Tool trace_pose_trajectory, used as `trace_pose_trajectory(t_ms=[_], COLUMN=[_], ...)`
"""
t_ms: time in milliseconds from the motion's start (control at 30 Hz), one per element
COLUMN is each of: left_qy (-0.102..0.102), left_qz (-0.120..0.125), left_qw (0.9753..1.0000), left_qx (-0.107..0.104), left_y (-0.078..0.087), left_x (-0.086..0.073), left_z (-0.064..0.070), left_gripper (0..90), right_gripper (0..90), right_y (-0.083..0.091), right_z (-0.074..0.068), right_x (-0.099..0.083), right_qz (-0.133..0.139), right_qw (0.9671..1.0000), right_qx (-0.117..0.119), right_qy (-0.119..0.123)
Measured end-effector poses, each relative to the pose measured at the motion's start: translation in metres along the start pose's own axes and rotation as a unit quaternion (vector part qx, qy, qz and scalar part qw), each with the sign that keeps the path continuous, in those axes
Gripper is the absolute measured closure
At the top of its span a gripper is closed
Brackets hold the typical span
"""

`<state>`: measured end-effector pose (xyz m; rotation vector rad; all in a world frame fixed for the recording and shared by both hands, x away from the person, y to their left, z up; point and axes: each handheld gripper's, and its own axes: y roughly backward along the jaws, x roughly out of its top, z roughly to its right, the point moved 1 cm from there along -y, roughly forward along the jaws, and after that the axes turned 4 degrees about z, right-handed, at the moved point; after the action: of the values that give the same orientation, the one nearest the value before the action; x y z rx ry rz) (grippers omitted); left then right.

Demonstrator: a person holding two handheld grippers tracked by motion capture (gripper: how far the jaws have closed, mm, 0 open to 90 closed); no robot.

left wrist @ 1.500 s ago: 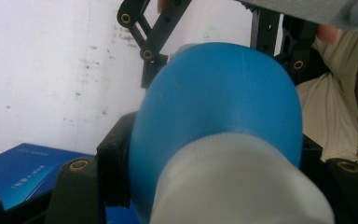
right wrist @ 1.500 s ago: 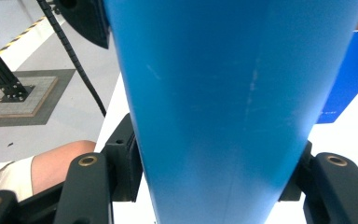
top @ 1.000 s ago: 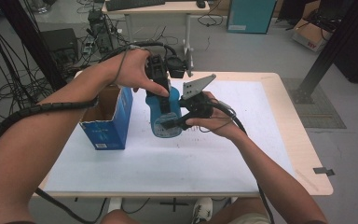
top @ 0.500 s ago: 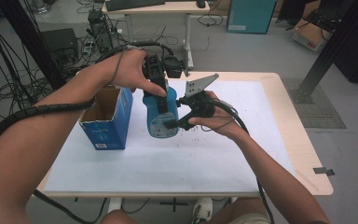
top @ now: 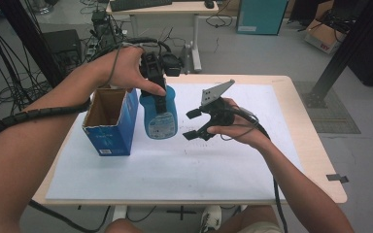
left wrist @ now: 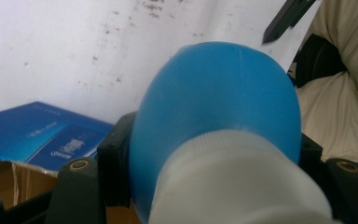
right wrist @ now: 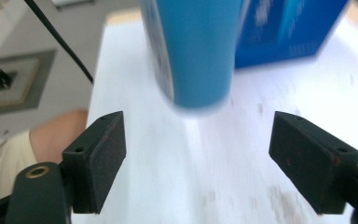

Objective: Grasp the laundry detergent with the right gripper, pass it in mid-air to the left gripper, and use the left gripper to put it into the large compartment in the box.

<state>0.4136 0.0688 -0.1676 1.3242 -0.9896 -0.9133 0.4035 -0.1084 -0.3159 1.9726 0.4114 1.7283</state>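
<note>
White paper-covered table (top: 223,170): right hand-held gripper (top: 193,124) has let go of the blue bottle (top: 159,121) and backed off, jaws apart. Left hand-held gripper (top: 158,99) alone stays clamped on its neck, beside the open box (top: 108,121); likely boxing it next.

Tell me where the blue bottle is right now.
In the high view the blue bottle stands left of centre on the table, held by the left gripper, beside the open blue box.

1. The left gripper (top: 159,104) points down from a raised, bent wrist, jaws seemingly clamped.
2. The right gripper (top: 194,124) is held level, aimed leftward, jaws spread wide with nothing between them.
</note>
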Motion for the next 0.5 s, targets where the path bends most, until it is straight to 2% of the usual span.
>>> trace_pose_trajectory(t_ms=[67,200,267,333,367,500], left_qy=[0.011,0.038,0.051,0.072,0.094,0.119], left_qz=[-0.004,-0.01,-0.014,-0.015,-0.004,0.001], left_qw=[0.9999,0.9992,0.9986,0.9973,0.9955,0.9925], left_qx=[0.002,0.006,0.004,0.009,0.013,0.025], left_y=[0.001,0.006,0.009,0.013,0.016,0.028], left_x=[-0.002,-0.007,-0.01,-0.013,-0.014,-0.018], left_z=[-0.002,-0.007,-0.01,-0.012,-0.012,-0.017], left_gripper=[36.0,36.0,36.1,36.1,36.1,36.1], right_gripper=[12.3,8.2,5.3,5.7,5.7,5.4], right_y=[0.005,0.013,0.018,0.025,0.028,0.04], right_z=[0.0,0.001,0.002,0.002,0.001,0.002], right_x=[-0.005,-0.016,-0.022,-0.026,-0.028,-0.035], right_qz=[-0.025,-0.029,-0.033,-0.044,-0.05,-0.074], right_qw=[0.9993,0.9987,0.9978,0.9971,0.9963,0.9941], right_qx=[-0.027,-0.032,-0.044,-0.048,-0.052,-0.055], right_qy=[0.005,-0.027,-0.035,-0.039,-0.046,-0.057])
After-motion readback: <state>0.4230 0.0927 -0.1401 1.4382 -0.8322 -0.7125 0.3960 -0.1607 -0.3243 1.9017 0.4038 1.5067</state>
